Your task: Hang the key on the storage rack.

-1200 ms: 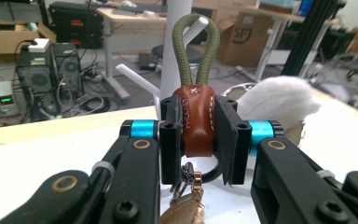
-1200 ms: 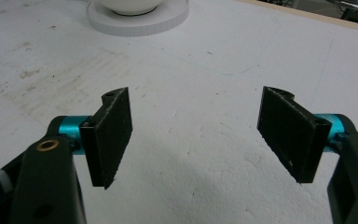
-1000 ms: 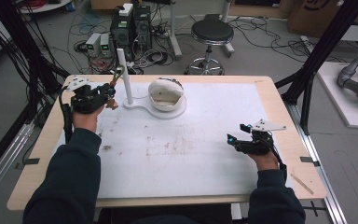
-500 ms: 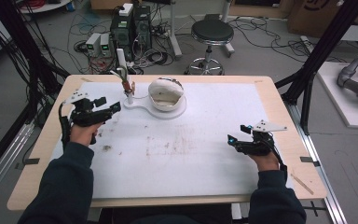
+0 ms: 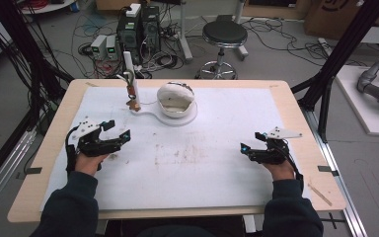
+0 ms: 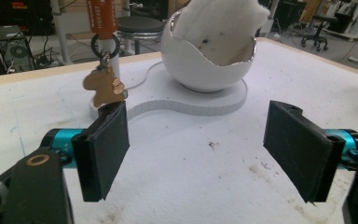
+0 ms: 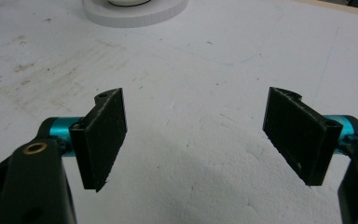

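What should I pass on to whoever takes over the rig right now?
Left gripper: its jaws have just been opening and stand wide, nothing between them, at the left of the table, short of the stand.
Right gripper: open, empty, low over the right of the table.
Things: a keychain with a brown charm hangs on the post of the white stand; the egg-shaped bowl sits on the stand's round base.
Done: the keychain hangs on the post and is free of the grippers.
Left: nothing more that I can see; both grippers rest apart from the stand.
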A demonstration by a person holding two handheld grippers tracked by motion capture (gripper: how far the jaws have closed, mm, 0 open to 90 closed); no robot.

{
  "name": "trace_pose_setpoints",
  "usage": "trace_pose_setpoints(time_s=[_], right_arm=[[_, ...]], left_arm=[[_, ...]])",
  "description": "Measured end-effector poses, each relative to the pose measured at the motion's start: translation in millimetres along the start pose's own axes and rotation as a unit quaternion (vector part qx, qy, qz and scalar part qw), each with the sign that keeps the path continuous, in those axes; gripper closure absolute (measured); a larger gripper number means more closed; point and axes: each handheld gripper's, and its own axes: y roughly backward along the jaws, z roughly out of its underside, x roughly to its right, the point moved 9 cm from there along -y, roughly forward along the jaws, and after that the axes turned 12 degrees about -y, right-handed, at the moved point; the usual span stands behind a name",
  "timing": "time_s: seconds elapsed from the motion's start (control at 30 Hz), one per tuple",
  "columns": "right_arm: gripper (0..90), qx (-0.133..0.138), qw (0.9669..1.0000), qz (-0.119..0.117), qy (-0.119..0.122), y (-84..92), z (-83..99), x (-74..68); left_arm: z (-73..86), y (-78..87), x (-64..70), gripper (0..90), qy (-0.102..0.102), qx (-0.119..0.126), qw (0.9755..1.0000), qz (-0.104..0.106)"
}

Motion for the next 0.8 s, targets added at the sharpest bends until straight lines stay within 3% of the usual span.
trace_pose_setpoints(time_s=[0.17,0.3,0.47,0.8], right_arm=[[21.8,-0.002,1.0000,0.002,-0.003,1.2,1.1,0.9],[21.8,0.004,1.0000,0.004,0.000,1.3,-0.4,1.2],[21.8,0.003,1.0000,0.005,0.006,-0.2,-0.8,-0.1],[21.8,0.002,0.9999,0.013,0.008,2.3,-0.8,-0.7]], left_arm=[[0.5,-3.4,8.1,19.9,-0.009,-0.006,0.9999,0.006],[2.1,-2.1,11.0,19.9,-0.004,-0.004,1.0000,0.004],[12.3,-3.9,6.4,19.9,0.003,-0.021,0.9998,-0.005],[10.6,-2.0,9.0,19.9,-0.001,-0.014,0.9999,-0.001]])
